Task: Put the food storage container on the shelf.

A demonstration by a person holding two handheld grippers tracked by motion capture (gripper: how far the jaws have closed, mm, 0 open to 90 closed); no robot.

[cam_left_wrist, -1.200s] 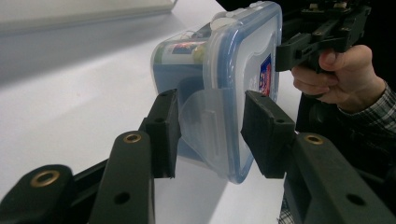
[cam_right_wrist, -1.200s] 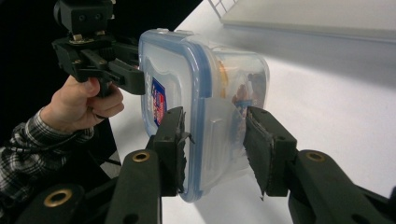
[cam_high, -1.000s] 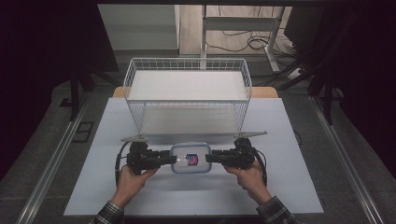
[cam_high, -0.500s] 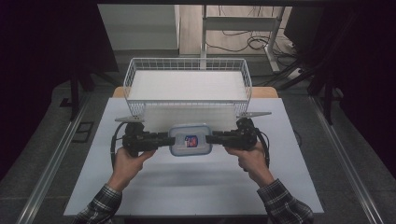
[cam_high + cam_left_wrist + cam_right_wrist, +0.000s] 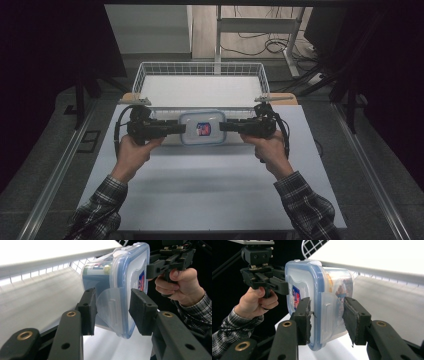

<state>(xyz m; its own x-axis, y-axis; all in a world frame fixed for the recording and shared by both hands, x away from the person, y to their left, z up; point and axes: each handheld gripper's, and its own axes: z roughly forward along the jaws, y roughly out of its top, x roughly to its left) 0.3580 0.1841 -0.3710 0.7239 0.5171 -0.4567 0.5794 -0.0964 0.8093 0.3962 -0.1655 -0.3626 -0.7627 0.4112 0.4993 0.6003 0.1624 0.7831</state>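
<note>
A clear plastic food container (image 5: 202, 128) with a blue-rimmed lid and a red-and-blue sticker hangs above the white table (image 5: 200, 185), level with the near wall of the wire basket (image 5: 200, 65). My left gripper (image 5: 179, 129) is shut on its left end and my right gripper (image 5: 224, 126) on its right end. In the left gripper view the jaws (image 5: 112, 311) clamp the container (image 5: 125, 277) across its side latch. The right gripper view shows the same hold (image 5: 327, 317) on the opposite end of the container (image 5: 304, 282). Packaged items show dimly inside it.
The white wire basket stands at the table's far edge, its floor bare. Black curtains flank both sides. A table leg and cables (image 5: 270, 45) lie on the floor beyond the basket. The person's plaid sleeves (image 5: 305, 210) reach in from the bottom.
Both grippers have lifted the container off the table and carried it away from the person, up to the basket's near wall.
</note>
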